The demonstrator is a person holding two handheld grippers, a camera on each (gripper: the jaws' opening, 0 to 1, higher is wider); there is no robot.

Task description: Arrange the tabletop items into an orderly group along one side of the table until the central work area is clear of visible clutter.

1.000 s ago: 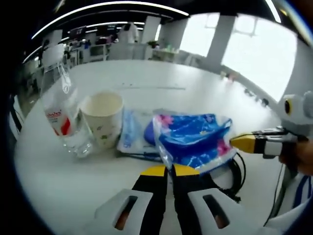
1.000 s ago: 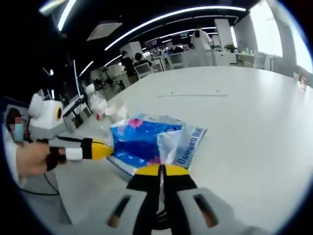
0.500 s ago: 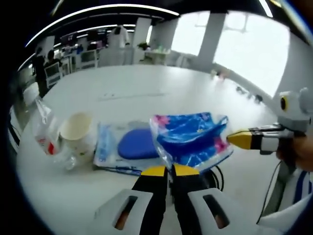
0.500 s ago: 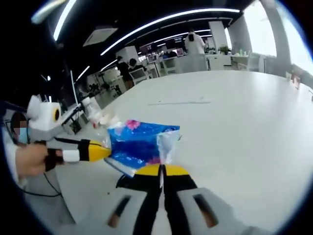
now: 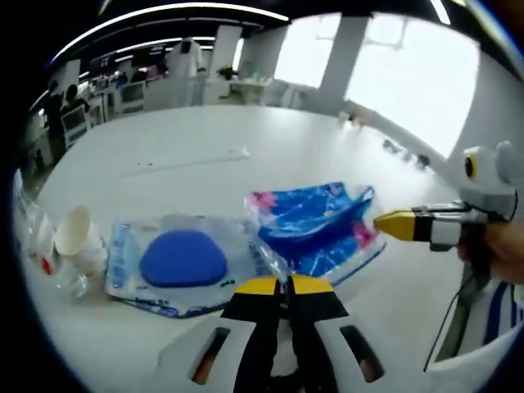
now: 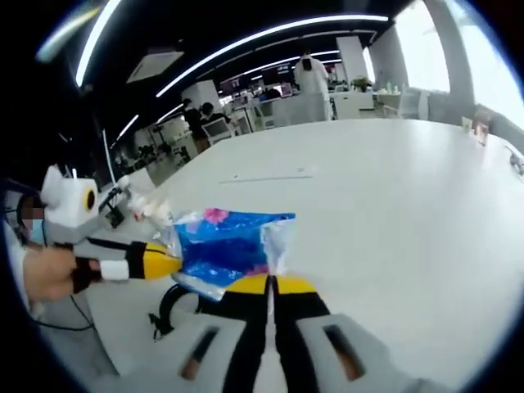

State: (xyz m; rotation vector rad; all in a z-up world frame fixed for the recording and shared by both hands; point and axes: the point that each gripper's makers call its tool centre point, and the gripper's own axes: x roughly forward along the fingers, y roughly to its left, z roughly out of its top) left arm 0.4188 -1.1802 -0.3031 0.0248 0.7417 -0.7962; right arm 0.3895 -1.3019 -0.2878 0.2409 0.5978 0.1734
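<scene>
Both grippers are pinching the blue printed bag point(image 5: 315, 225) between them: the left gripper point(image 5: 284, 284) clamping its near-left edge, the right gripper point(image 6: 271, 283) its right edge, above the white table point(image 5: 205, 147), right of the blue-pad packet point(image 5: 180, 260).

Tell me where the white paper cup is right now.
In the left gripper view, the white paper cup stands at the far left on the white table, beside the clear pouch holding a blue oval pad.

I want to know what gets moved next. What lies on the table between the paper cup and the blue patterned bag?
In the left gripper view, a clear packet with a blue oval pad lies between the paper cup and the blue patterned bag.
</scene>
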